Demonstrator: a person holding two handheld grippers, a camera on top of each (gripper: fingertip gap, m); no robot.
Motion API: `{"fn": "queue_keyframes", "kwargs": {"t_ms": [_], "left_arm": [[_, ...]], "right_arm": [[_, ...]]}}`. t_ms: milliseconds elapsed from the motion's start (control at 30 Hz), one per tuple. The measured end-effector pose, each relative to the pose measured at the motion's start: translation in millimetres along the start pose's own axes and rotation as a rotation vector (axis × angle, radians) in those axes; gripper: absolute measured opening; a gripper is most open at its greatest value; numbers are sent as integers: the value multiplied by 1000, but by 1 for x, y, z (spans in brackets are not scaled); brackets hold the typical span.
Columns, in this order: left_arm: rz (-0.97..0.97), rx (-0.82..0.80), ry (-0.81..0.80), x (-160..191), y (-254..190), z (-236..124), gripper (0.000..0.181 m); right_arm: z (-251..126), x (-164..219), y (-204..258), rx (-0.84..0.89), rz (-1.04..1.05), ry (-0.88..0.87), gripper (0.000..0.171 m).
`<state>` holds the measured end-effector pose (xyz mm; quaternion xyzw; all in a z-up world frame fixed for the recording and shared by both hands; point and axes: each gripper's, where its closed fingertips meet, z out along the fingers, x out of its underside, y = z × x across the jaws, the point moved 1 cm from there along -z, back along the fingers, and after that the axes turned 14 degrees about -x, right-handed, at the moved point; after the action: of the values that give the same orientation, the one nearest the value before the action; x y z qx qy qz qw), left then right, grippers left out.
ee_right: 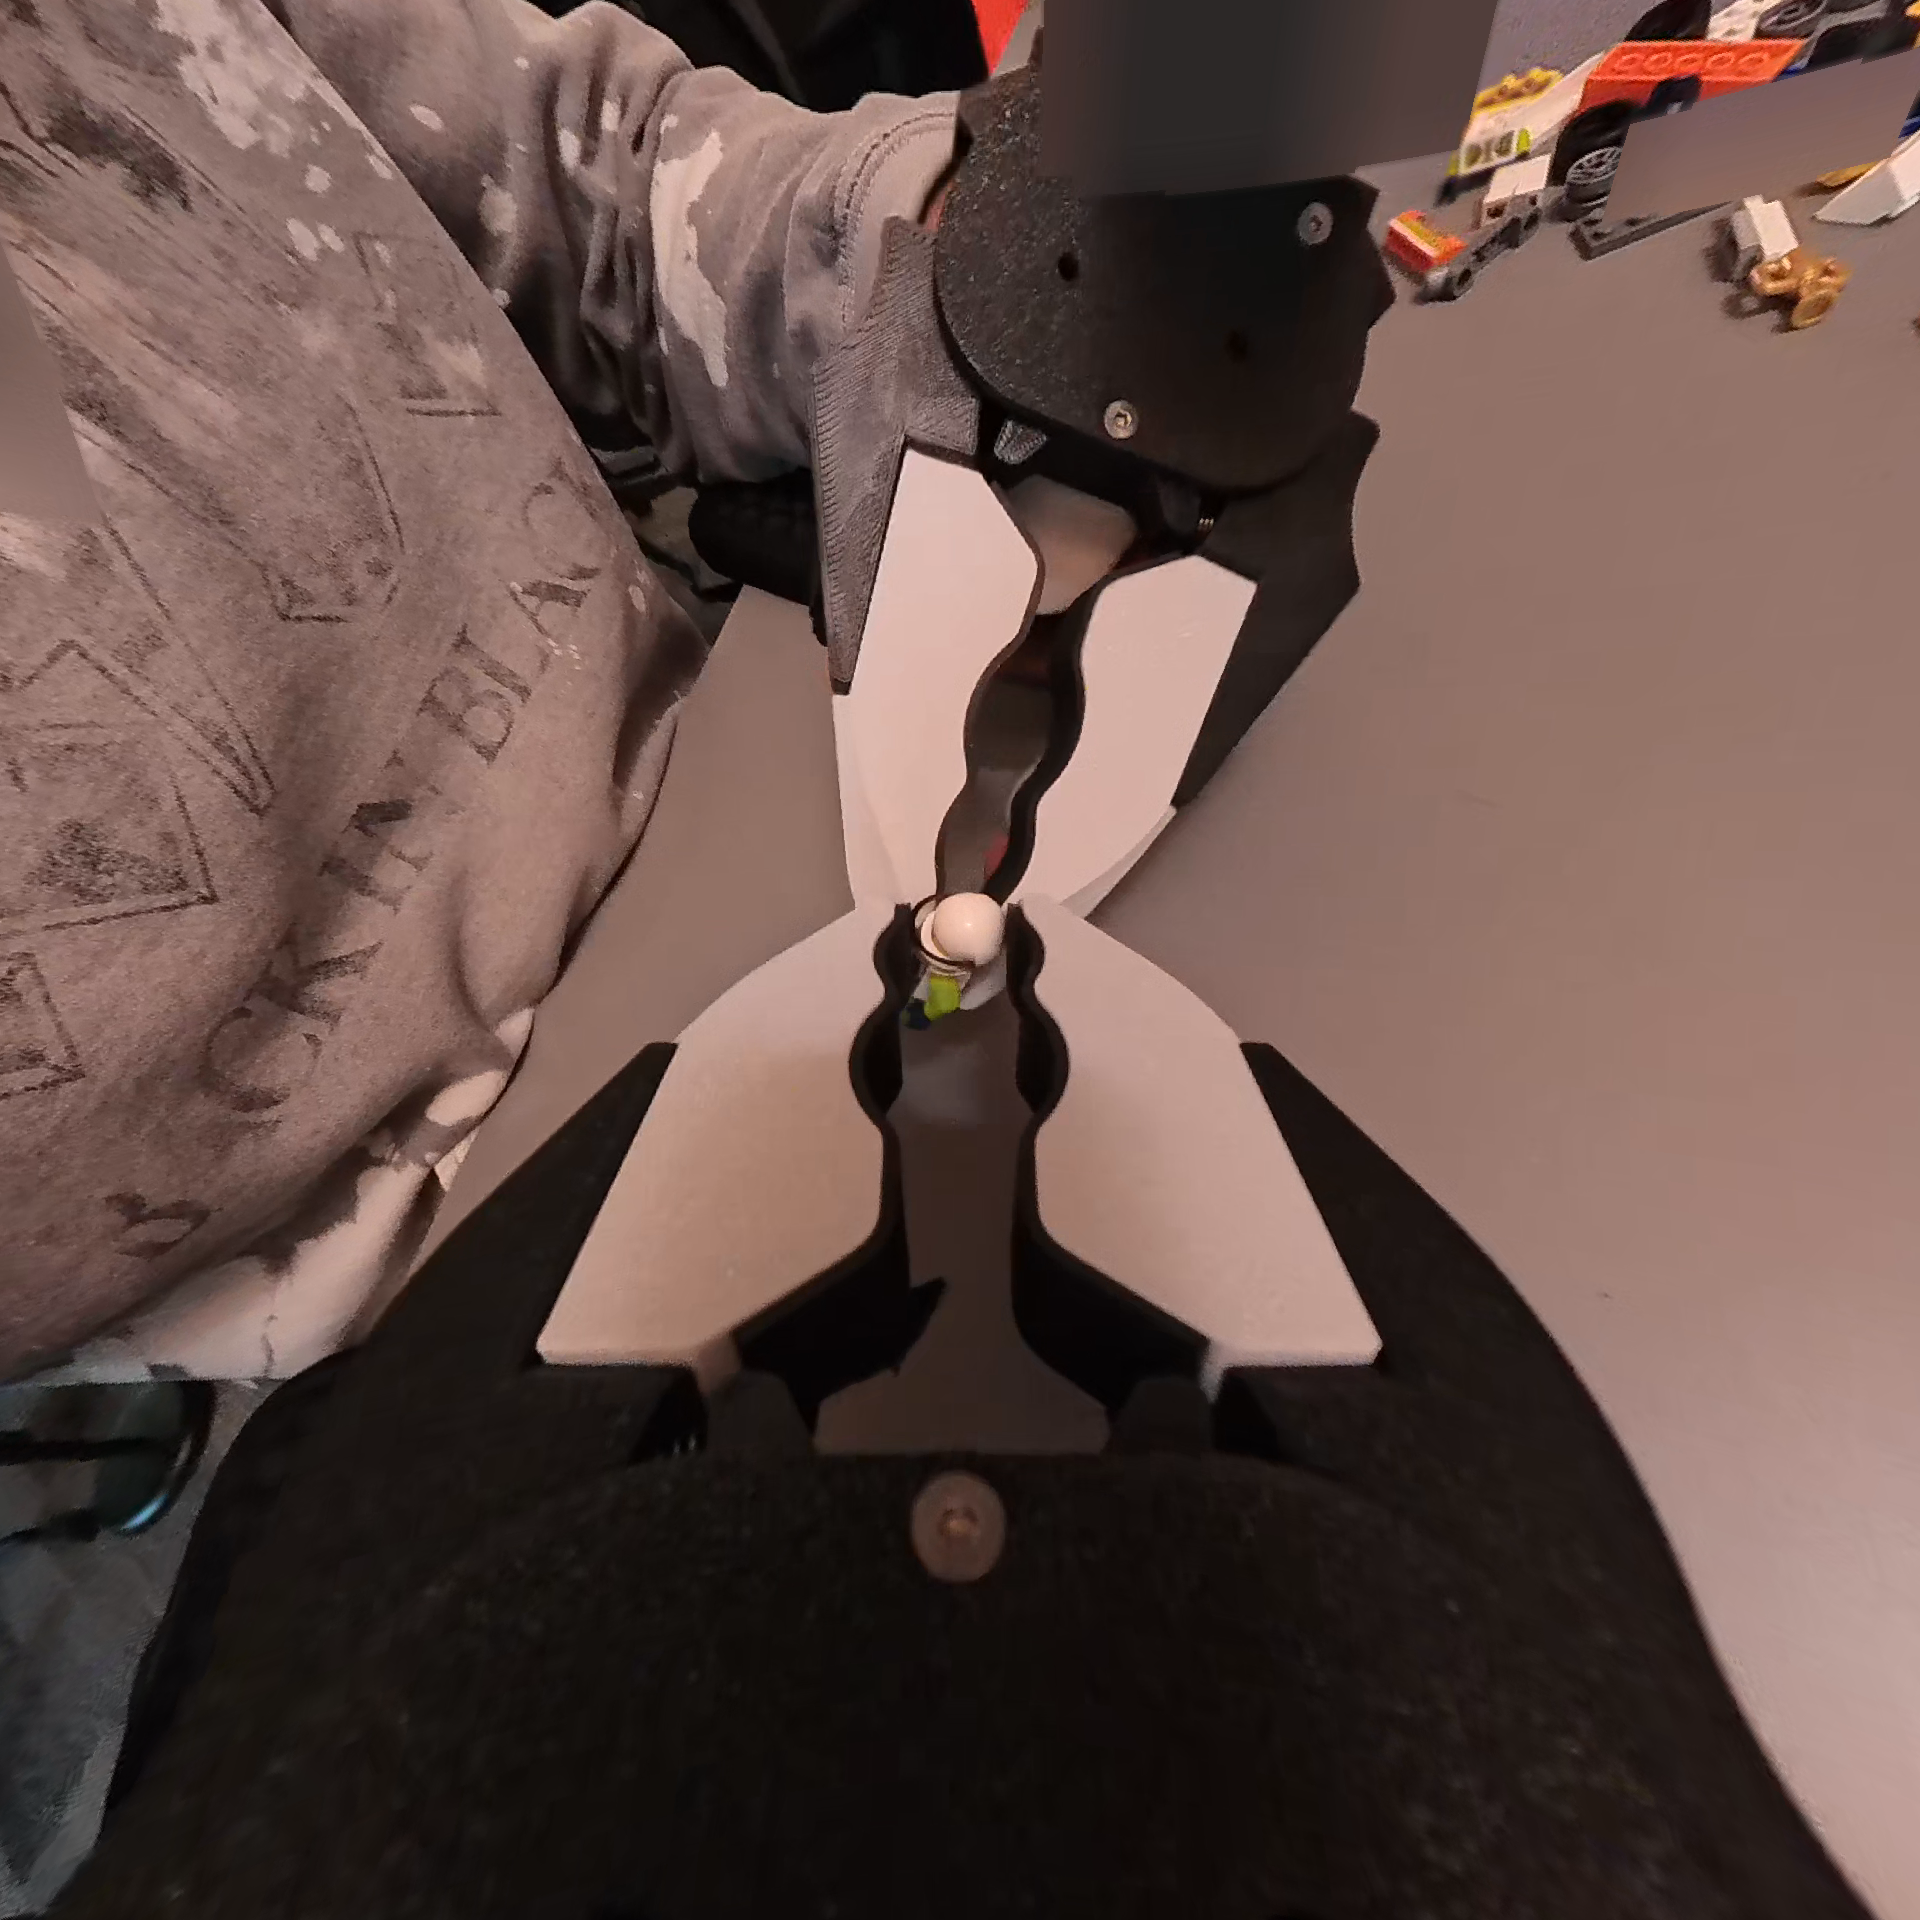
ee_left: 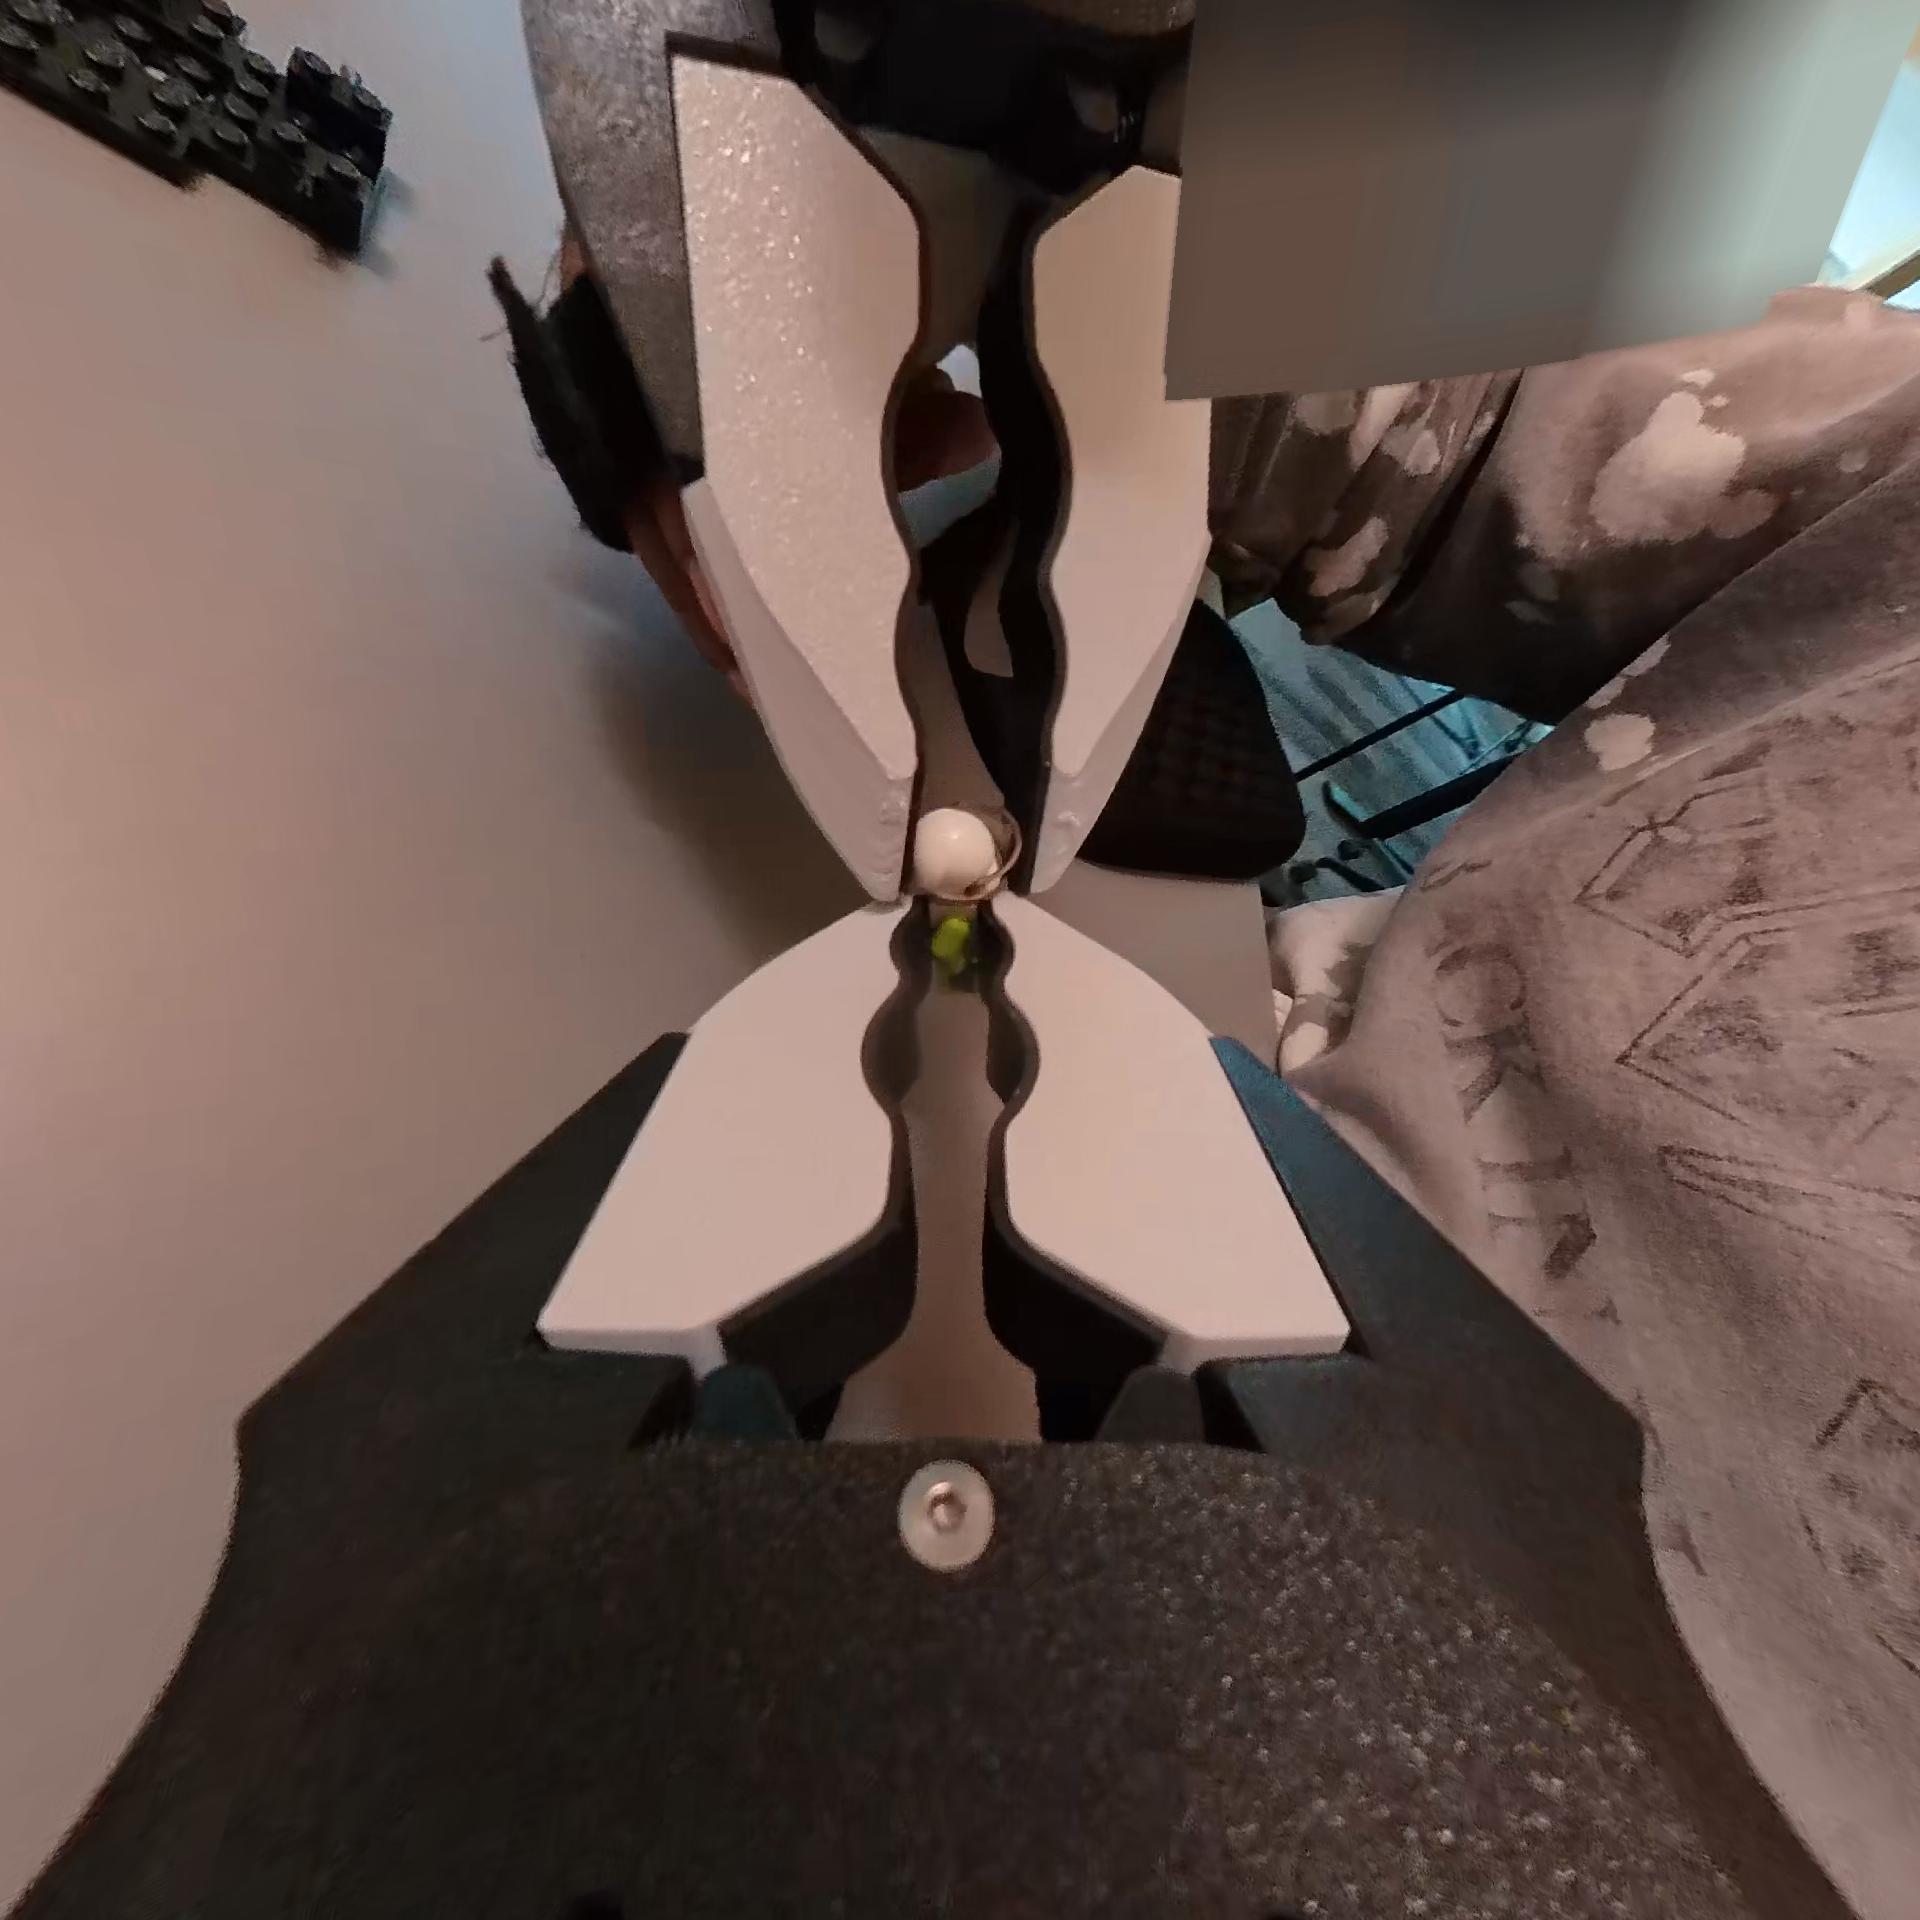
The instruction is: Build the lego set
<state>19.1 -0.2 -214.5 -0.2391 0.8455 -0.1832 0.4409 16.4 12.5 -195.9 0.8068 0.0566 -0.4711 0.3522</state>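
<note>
Left gripper (ee_left: 948,940), right gripper (ee_right: 961,961), tip to tip, pinching white-helmeted minifigure (ee_right: 961,930)

two claws (ee_left: 951,914) (ee_right: 961,935), one white helmet (ee_left: 948,837), one lime-green piece (ee_left: 948,940), one black studded plate (ee_left: 197,114).

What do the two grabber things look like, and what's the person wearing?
Both grippers look alike. The left gripper and right gripper have two white fingers with wavy black inner pads, on a rough black body with a silver screw. The person wears a grey blotchy sweatshirt with faded dark print.
</note>
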Motion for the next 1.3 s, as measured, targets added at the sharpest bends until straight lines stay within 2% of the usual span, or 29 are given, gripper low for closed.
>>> {"fn": "queue_keyframes", "kwargs": {"t_ms": [333,700,800,867,1300], "left_arm": [[51,-81,-16,-3,4,0,8],[40,-74,-27,-4,3,1,8],[17,-55,-38,-6,3,0,8],[1,-48,-49,-8,4,-2,8],[-126,99,-92,-15,-2,-10,8]], "right_arm": [[-3,-3,-2,18,35,-52,15],[-6,-3,-2,101,1,-135,15],[-8,-5,-1,123,-22,-126,16],[-9,-6,1,131,-34,-112,30],[-22,-15,3,220,-72,-174,21]]}}
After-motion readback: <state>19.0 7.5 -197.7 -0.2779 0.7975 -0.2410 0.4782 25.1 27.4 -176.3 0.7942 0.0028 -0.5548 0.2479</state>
